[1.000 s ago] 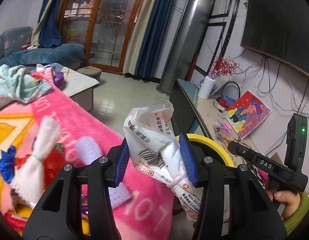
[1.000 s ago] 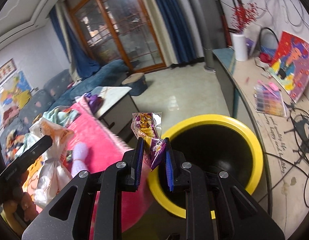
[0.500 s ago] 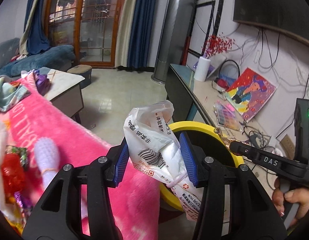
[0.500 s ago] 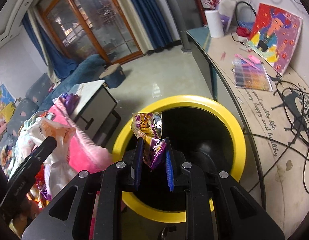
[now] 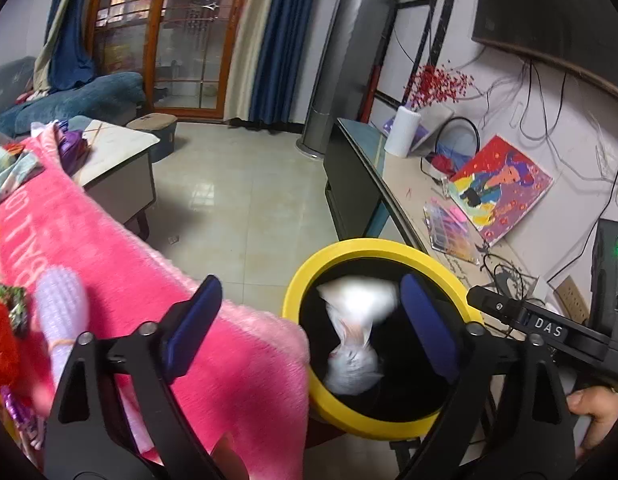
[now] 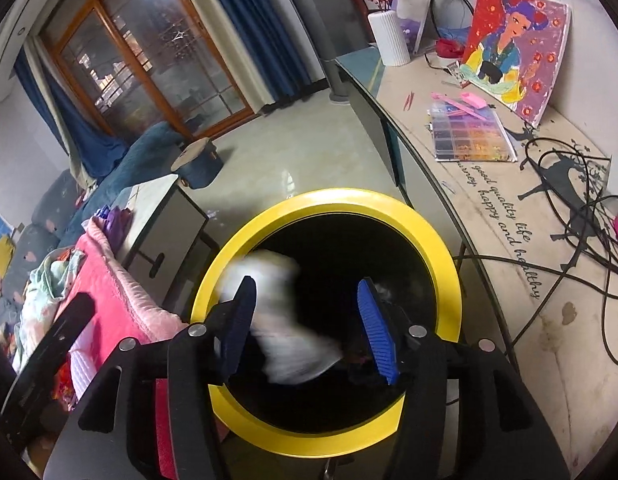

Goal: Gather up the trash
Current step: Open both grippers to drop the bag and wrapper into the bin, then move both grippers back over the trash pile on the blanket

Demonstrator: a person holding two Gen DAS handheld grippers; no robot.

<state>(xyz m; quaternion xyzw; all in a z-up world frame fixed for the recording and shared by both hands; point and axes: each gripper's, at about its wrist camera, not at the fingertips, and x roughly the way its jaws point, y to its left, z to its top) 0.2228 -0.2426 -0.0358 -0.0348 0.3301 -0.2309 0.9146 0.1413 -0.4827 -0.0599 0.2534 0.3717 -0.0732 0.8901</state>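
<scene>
A black bin with a yellow rim [image 5: 351,245] [image 6: 341,200] stands beside the pink blanket. A white plastic bag [image 5: 355,336] [image 6: 281,316], blurred, is inside the bin's mouth, free of both grippers. My left gripper [image 5: 309,328] is open and empty above the bin's left edge. My right gripper [image 6: 309,324] is open and empty over the bin's mouth. The purple snack wrapper is not clearly visible; a dark shape lies low in the bin by the right fingertip [image 6: 373,320].
A pink blanket [image 5: 157,292] with wrappers and a lilac item [image 5: 61,304] lies left of the bin. A long counter [image 6: 509,208] with a painting, bead box and cables runs on the right. A low table [image 5: 117,152] stands behind.
Both grippers opened over the bin. The white bag left my left gripper and the purple wrapper left my right gripper; the bag is now inside the bin.
</scene>
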